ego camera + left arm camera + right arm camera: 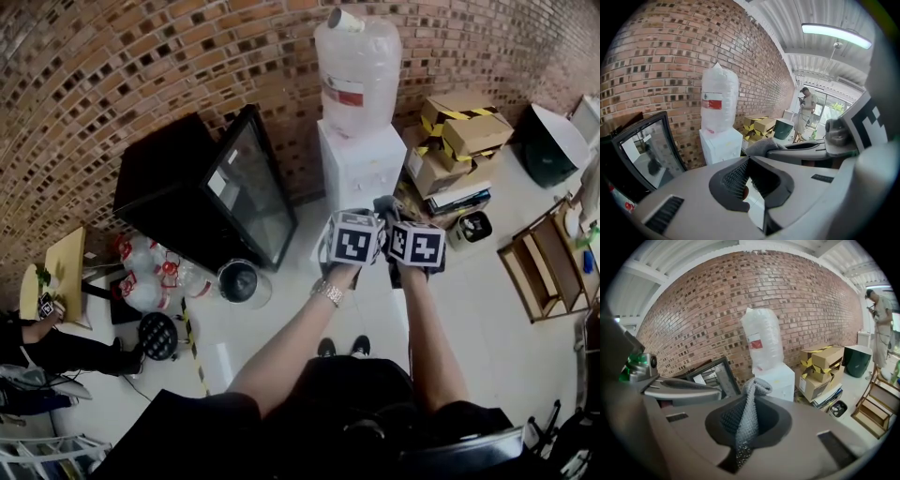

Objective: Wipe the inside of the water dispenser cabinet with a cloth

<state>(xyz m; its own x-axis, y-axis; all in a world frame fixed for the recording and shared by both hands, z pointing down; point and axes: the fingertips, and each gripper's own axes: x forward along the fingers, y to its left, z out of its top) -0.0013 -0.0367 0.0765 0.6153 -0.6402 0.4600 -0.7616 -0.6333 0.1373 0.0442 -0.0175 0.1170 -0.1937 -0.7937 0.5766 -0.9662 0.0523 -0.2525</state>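
The white water dispenser (361, 161) stands against the brick wall with a big clear bottle (356, 70) upside down on top. Both grippers are held up side by side in front of it, well short of it. My right gripper (752, 397) is shut on a grey knitted cloth (749, 416), which sticks up past the jaw tips. My left gripper (749, 161) is shut with nothing between its ribbed pads. In the left gripper view the cloth (761, 145) shows at the right gripper's tip. In the head view, the grippers' marker cubes (354, 239) hide the dispenser's lower front.
A black glass-door cooler (211, 192) stands left of the dispenser. Cardboard boxes (459, 136) are stacked to its right, with a dark green bin (857, 359) beyond. A wooden rack (544, 267) sits at the right, a black bucket (239, 281) and water bottles (141, 272) at the left. A person (805, 110) stands far off.
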